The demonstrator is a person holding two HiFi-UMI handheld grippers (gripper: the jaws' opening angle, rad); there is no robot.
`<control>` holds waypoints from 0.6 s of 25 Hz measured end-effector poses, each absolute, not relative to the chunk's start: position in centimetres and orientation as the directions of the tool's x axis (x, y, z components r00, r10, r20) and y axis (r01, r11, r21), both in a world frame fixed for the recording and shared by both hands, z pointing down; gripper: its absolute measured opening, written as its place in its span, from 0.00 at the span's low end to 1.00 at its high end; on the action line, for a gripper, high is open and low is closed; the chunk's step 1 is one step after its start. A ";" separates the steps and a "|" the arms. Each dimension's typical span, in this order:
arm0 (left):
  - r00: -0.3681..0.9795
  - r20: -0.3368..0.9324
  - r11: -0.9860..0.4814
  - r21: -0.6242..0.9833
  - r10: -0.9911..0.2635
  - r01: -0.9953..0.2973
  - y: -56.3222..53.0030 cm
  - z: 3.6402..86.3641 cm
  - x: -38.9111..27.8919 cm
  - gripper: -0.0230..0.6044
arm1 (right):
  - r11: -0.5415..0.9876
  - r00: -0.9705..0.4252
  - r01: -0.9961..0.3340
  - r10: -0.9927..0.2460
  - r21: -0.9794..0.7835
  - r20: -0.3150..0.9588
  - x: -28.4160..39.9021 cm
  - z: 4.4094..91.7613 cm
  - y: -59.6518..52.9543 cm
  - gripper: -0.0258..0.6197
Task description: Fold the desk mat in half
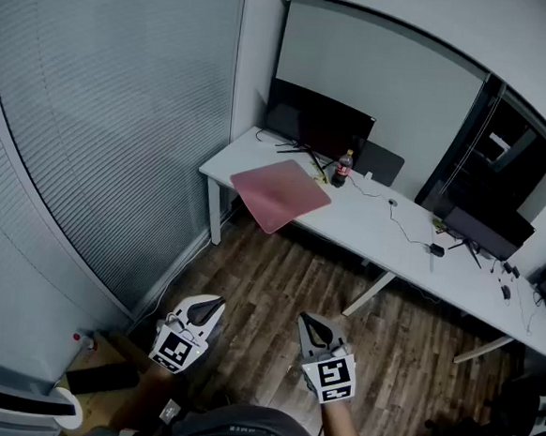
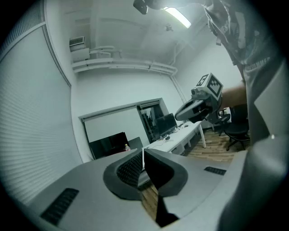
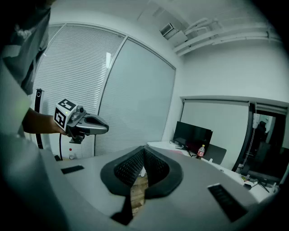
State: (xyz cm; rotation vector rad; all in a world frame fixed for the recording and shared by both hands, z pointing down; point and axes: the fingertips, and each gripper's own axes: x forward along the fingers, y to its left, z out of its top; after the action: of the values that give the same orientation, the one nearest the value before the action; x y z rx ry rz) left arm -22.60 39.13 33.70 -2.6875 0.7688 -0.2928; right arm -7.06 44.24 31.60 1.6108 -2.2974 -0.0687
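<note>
The left gripper has its jaws pressed together with nothing between them; its own view shows the two ribbed pads meeting over bare floor. The right gripper is the same, clenched and empty, its pads touching along their length. Both are held side by side close in front of the person's body, pointing roughly level and forward, over the wooden floor, and each shows in the other's view with nothing in it. The desk mat, a pink sheet, lies well apart from them at the left end of a long white desk across the room, spread flat and unfolded, set at an angle so that its near corner seems to overhang the desk's front edge. Just beyond the mat stand a dark monitor and a bottle with a red label, and cables trail along the desktop to the right. Closed blinds cover the wall on the left. By my reading the task has not yet begun: this is the approach, with no contact made. The next move calls for walking up to the desk, opening both pairs of jaws, and taking the mat at two corners of one edge, likely the overhanging side, where the pads can get underneath, so that edge can be carried over onto the opposite one without dragging the bottle or the monitor stand.
</note>
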 end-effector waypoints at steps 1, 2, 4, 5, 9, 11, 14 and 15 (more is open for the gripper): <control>0.834 0.105 -0.801 -0.364 -0.542 -0.475 39.0 33.7 -22.6 0.08 | 0.359 -0.305 -0.906 -0.921 0.226 0.242 -7.2 31.5 44.2 0.08; 0.835 0.105 -0.803 -0.362 -0.540 -0.474 38.9 33.8 -22.6 0.08 | 0.359 -0.305 -0.906 -0.921 0.224 0.241 -7.4 31.5 44.1 0.08; 0.836 0.107 -0.805 -0.360 -0.538 -0.472 38.6 33.9 -22.7 0.08 | 0.359 -0.304 -0.906 -0.921 0.224 0.243 -7.5 31.5 43.9 0.08; 0.836 0.108 -0.806 -0.359 -0.537 -0.471 38.5 34.0 -22.7 0.08 | 0.359 -0.304 -0.906 -0.921 0.224 0.246 -7.5 31.5 43.7 0.08; 0.838 0.114 -0.810 -0.354 -0.534 -0.468 37.8 34.2 -22.8 0.08 | 0.353 -0.296 -0.908 -0.922 0.226 0.248 -7.5 31.7 43.1 0.08; 0.841 0.114 -0.813 -0.350 -0.529 -0.465 37.4 34.4 -22.8 0.08 | 0.348 -0.291 -0.910 -0.923 0.225 0.251 -7.5 31.8 42.8 0.08; 0.847 0.112 -0.819 -0.348 -0.520 -0.456 36.6 34.5 -22.8 0.08 | 0.336 -0.280 -0.915 -0.926 0.221 0.252 -7.5 31.8 42.1 0.08; 0.849 0.112 -0.820 -0.349 -0.517 -0.453 36.3 34.6 -22.7 0.08 | 0.333 -0.277 -0.918 -0.928 0.217 0.250 -7.5 31.8 41.8 0.08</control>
State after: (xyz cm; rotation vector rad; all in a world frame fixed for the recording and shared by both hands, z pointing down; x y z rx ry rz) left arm -22.75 36.34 34.55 -2.7155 0.7319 -0.2897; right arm -7.49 41.78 31.80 1.6431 -2.2737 -0.0432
